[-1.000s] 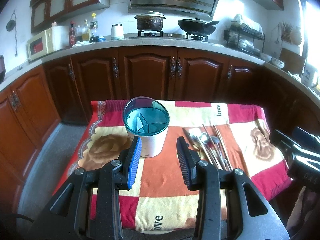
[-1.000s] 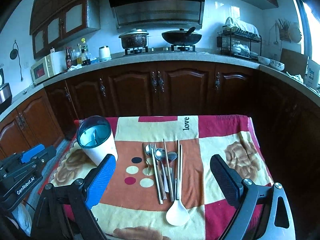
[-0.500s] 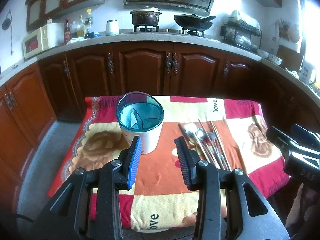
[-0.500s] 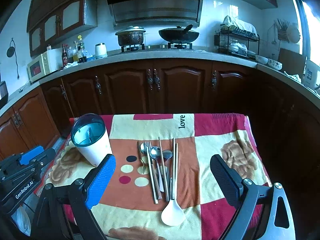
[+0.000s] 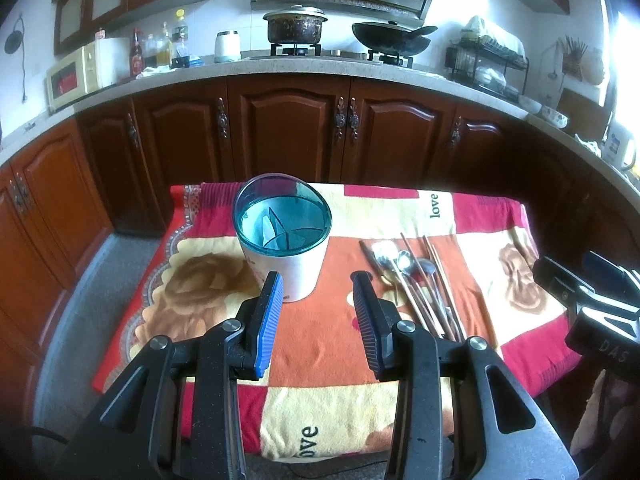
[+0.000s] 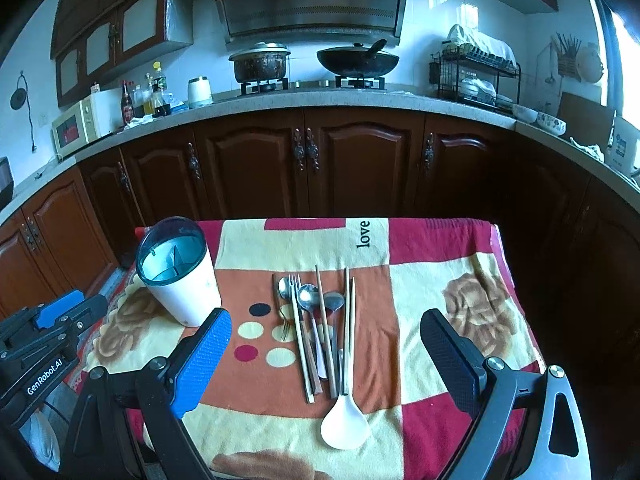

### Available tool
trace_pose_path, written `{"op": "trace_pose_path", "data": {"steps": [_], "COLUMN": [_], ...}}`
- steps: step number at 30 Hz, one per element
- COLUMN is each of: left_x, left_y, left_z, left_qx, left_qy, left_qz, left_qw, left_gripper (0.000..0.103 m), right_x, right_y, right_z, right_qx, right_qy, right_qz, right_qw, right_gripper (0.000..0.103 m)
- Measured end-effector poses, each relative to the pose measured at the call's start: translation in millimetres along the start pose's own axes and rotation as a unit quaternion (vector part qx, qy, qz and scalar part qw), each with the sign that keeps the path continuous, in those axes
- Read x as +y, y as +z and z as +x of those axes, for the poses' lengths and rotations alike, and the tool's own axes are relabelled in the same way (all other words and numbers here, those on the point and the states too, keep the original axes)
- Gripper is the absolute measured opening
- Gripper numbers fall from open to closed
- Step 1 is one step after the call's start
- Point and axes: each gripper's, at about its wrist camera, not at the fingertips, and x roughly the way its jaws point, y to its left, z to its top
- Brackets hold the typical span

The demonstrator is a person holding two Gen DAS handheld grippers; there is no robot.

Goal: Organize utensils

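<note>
A white utensil holder [image 5: 285,240] [image 6: 180,276] with a teal divided insert stands upright at the table's left. To its right a pile of utensils [image 6: 320,328] [image 5: 416,280] lies on the cloth: metal spoons, a fork, chopsticks and a white plastic spoon [image 6: 344,422] nearest the front edge. My left gripper [image 5: 316,312] hovers open just in front of the holder, nothing between its fingers. My right gripper [image 6: 324,344] stands wide open above the front of the pile, touching nothing. Each gripper shows at the edge of the other's view.
A small table under a red, orange and cream patterned cloth [image 6: 440,256] stands in front of brown kitchen cabinets [image 6: 360,160]. The counter behind carries a pot [image 6: 260,62], a wok [image 6: 358,60], bottles and a dish rack [image 6: 476,76]. Grey floor lies to the left.
Both views have tilted slightly: the table and holder sit a little higher and farther in the frames than a second ago. The jaws of both grippers have kept their width.
</note>
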Motion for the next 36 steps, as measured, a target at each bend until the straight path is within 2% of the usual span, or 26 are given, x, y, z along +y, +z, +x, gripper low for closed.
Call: {"op": "trace_pose_path", "data": {"steps": [19, 36], "left_x": [0.4, 1.5], "left_y": [-5.8, -10.6], "left_z": [17.3, 31.3], "left_qx": [0.025, 0.041], "left_qy": [-0.011, -0.002], "left_qz": [-0.003, -0.006], "left_qw": [0.9996, 0.9991], "left_gripper": [0.036, 0.036], "right_x": [-6.9, -10.3], "right_y": [-4.0, -9.8], "right_z": [13.5, 26.8], "right_qx": [0.014, 0.029], "right_qy": [0.005, 0.022], "right_qz": [0.012, 0.024], "right_qw": [1.000, 0.999], "right_gripper": [0.094, 0.094]}}
